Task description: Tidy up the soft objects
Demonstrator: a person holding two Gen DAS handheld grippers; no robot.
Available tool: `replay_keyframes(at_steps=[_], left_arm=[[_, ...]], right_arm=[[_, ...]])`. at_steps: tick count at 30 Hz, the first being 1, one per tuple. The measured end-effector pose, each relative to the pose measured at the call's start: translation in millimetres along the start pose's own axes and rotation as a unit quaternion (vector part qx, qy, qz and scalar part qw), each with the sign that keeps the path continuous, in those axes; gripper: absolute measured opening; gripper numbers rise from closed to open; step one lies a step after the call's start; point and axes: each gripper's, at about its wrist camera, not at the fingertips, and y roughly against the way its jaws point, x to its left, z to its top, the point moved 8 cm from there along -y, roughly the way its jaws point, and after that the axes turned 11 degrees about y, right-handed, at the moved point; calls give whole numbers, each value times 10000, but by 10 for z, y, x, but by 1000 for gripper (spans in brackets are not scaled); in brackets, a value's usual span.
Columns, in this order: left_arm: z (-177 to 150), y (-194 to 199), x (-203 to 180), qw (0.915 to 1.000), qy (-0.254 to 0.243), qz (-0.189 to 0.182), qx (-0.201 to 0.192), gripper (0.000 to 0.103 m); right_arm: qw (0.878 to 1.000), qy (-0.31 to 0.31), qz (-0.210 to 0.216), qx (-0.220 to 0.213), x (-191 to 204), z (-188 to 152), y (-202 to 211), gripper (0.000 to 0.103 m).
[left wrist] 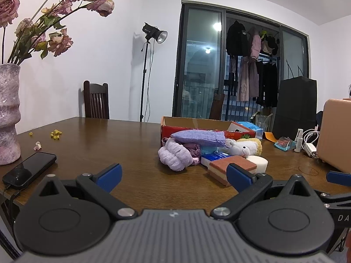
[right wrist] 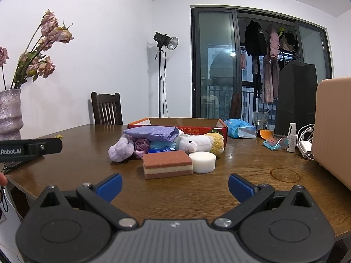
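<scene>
1. Grippers first: left gripper (left wrist: 174, 176) spread wide and holding nothing, low over the near table edge; right gripper (right wrist: 175, 185) likewise spread and empty, aimed at the pile from six o'clock.
2. Bare brown table (right wrist: 219, 197) between the blue fingers (right wrist: 111, 185) and the nearest soft item, so nothing touched yet.
3. Nearest target, at twelve o'clock of the right gripper: layered kitchen sponge (right wrist: 167, 167), with a white round sponge (right wrist: 202, 161) touching or just beside it at three o'clock.
4. Behind those, a heap: fluffy lilac scrunchie (right wrist: 121, 150) at ten o'clock, plush toy (right wrist: 200, 144) lying on its side at one o'clock, purple cloth (right wrist: 151, 133) draped across the top, something blue and packaged wedged underneath, not clear what.
5. Farther still, red cardboard box (right wrist: 197, 129), open-topped, right behind the heap; probably the destination, though only a guess.
6. Far off at nine o'clock in the left view: phone (left wrist: 29, 169) and pink vase (left wrist: 8, 114) with dried flowers.
7. Risks, as judged: pinching the layered sponge too near its right end could nudge the white one rolling; pulling from the heap's base could drag the cloth and topple the toy; soft bodies compress, so a shallow bite may slip out mid-lift; two grippers converging on one pile may collide.
</scene>
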Motion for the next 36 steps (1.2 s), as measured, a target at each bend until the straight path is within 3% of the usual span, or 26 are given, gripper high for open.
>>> replay_keyframes(at_steps=[36], left_arm=[[-85,-13,-34,9999,-77,-6,64,103]], right_arm=[[9999,-92,2,95,6,-56,-39,103]])
